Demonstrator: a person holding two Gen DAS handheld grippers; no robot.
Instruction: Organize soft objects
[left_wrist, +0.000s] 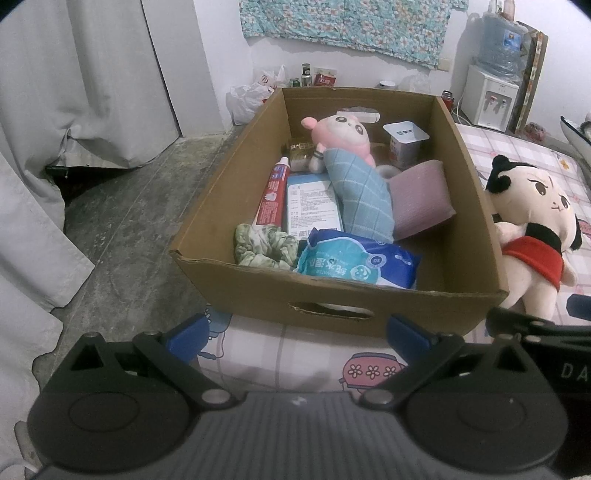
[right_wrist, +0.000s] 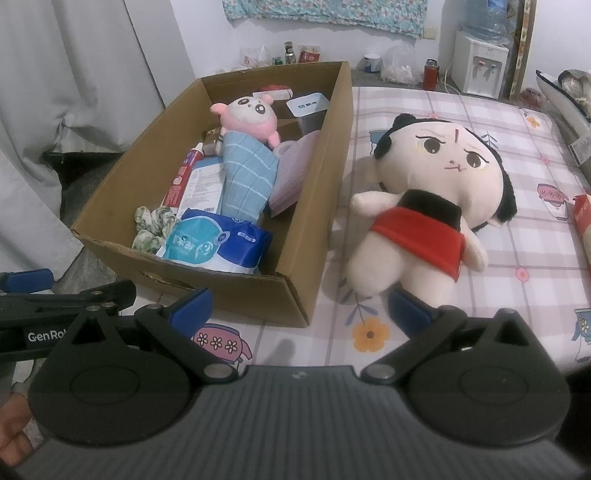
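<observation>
Where the checked bed sheet meets the bare floor, one cardboard box sits open-topped on the bed's corner, a hand slot cut in its near wall; contents, front to back: blue pack of wet wipes and green scrunchie against the near wall; red toothpaste tube and pale blue carton lying flat, partly covered; pink plush toy wrapped in a blue checked cloth, leaning toward the far wall; purple sponge tilted against the right wall; white cup with sealed lid in the far right corner; small gold item behind the tube, too hidden to name.

Outside the box: large plush doll with black hair and red skirt, lying face-up on the sheet just beside the box's right wall.

Left claw: spread wide, empty, before the box's near wall. Right claw: spread wide, empty, near the doll's legs, not touching.

Cut off: red packet at the right edge; part of a hand at the lower left.
</observation>
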